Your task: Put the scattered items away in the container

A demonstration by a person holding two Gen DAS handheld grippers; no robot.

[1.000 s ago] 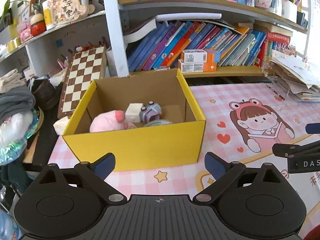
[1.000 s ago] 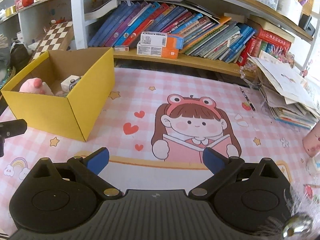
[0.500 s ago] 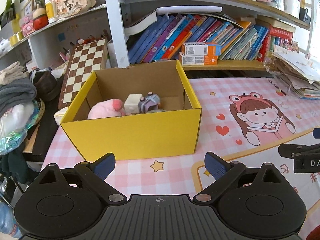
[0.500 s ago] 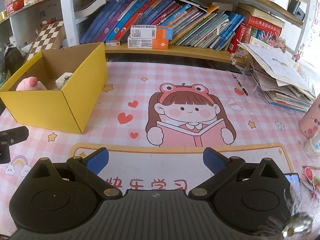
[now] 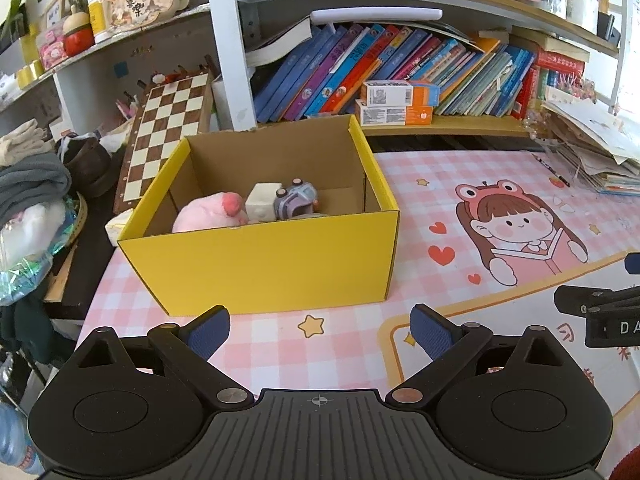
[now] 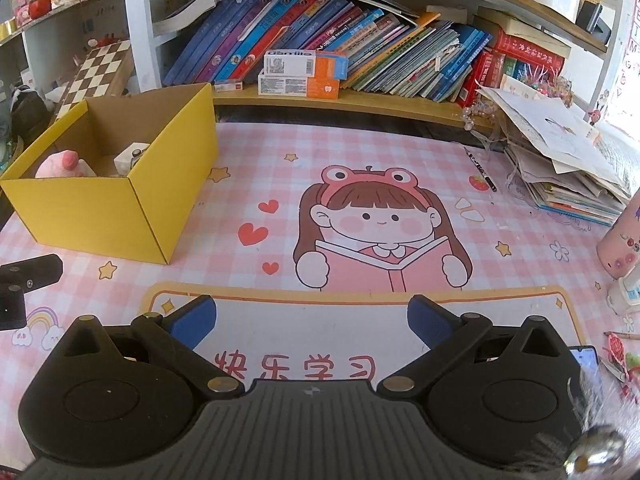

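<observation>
— Container point(image 5: 264, 264), where does it sit and which way does it run?
— The yellow cardboard box stands upright, open side up, at the left end of the pink desk point(image 5: 460, 208). Its long axis runs left to right across the left view. Inside lie a pink plush point(image 5: 208, 216), a white block point(image 5: 262, 202) and a purple toy car point(image 5: 296, 200).
— And the tools?
— The left tool point(image 5: 320, 326) is level, just short of the box's front wall, fingers spread, holding nothing. The right tool point(image 6: 312, 318) hovers over the mat's lower panel, fingers apart too.
</observation>
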